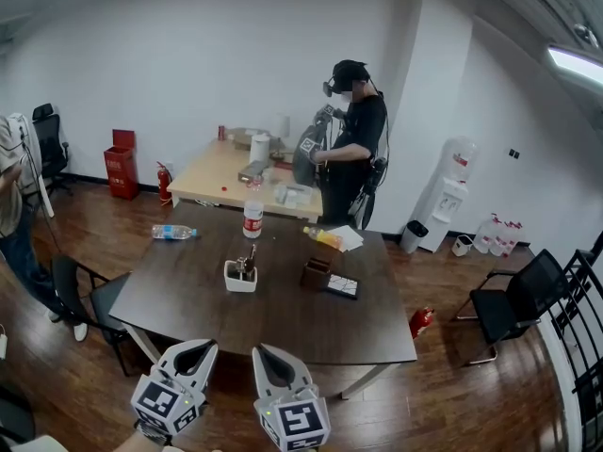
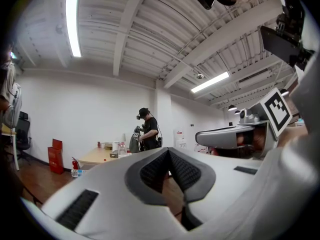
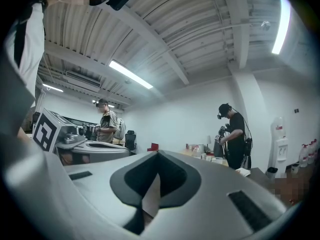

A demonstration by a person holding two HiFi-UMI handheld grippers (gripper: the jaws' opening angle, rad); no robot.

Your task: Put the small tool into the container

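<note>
A white container [image 1: 239,278] stands near the middle of the dark brown table [image 1: 207,309], with small dark tools [image 1: 248,262] sticking up out of it. Both grippers are at the bottom of the head view, short of the table's near edge and well away from the container. My left gripper [image 1: 201,348] is shut with nothing between its jaws; its tips [image 2: 169,152] meet in the left gripper view. My right gripper [image 1: 269,355] is also shut and empty, its tips [image 3: 157,154] touching in the right gripper view.
On the table stand a brown box [image 1: 316,273], a black tablet [image 1: 343,286] and an upright bottle [image 1: 252,219]; another bottle [image 1: 173,232] lies at the far left. A person in black [image 1: 350,139] stands beyond, by a lighter table [image 1: 219,175]. Chairs [image 1: 73,290] flank the table.
</note>
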